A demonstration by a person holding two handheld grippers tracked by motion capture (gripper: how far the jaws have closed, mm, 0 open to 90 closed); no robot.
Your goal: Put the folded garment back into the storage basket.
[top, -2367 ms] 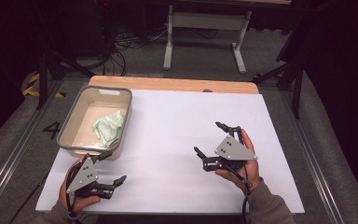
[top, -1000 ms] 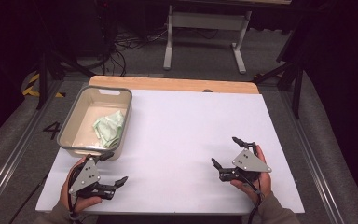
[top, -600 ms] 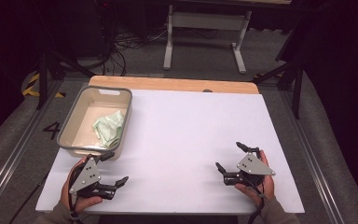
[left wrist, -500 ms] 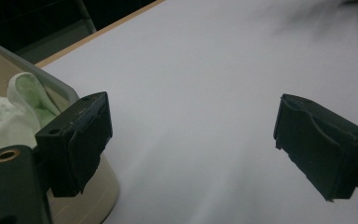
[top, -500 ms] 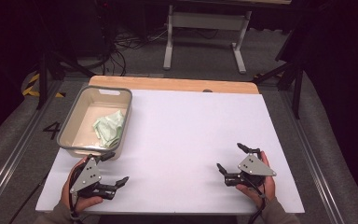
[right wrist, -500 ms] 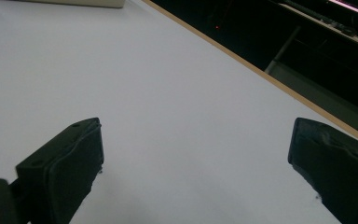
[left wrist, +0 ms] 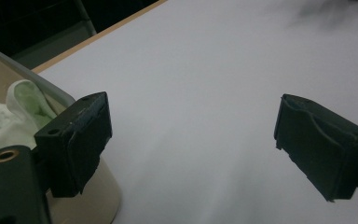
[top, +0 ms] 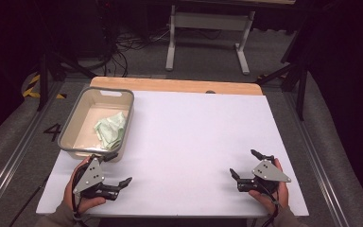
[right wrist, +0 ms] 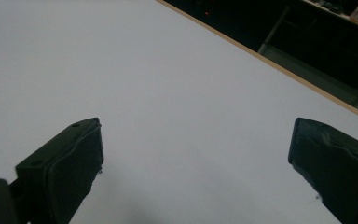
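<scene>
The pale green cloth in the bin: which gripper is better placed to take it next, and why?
Probably the left gripper: it sits open right beside the grey bin holding the cloth. The right gripper, also open, rests far across the white table.

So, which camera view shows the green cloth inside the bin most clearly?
The high view shows it best: the whole green cloth lies crumpled in the bin, near its right wall. The left gripper view catches just part of it at the left edge, behind the bin's rim and one jaw. The right gripper view looks across white table.
</scene>
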